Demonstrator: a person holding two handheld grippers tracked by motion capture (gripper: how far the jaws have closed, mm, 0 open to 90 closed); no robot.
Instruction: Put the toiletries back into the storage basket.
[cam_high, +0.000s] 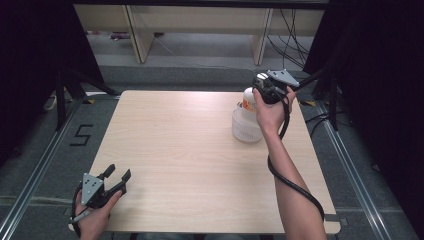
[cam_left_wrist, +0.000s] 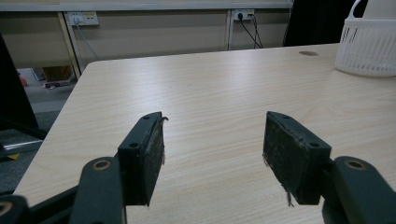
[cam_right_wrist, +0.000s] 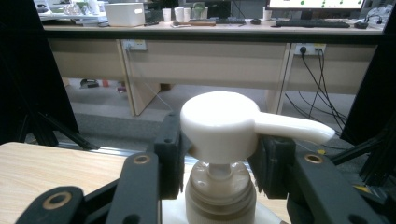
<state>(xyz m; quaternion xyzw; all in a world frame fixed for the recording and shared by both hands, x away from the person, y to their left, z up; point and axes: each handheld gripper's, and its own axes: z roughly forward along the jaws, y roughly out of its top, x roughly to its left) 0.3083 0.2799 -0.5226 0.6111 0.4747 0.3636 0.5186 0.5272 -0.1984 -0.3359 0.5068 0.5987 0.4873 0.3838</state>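
Right hand-held gripper (cam_right_wrist: 219, 163) clenched on pump bottle's (cam_high: 248, 102) head, bottle standing in white basket (cam_high: 245, 131) at counter's (cam_high: 190, 160) far right; lift straight up, keep grip square; left hand-held gripper (cam_left_wrist: 215, 149) released, idle near corner.

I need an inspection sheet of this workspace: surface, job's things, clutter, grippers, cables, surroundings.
Surface: light wooden table, bare in the middle.
Job's things: pump bottle above a white basket at the far right.
Clutter: nothing seen.
Grippers: right gripper shut on the pump bottle below its head; left gripper open over the table's near left corner.
Cables: black cable along the right forearm.
Surroundings: desks, wall sockets, grey floor.
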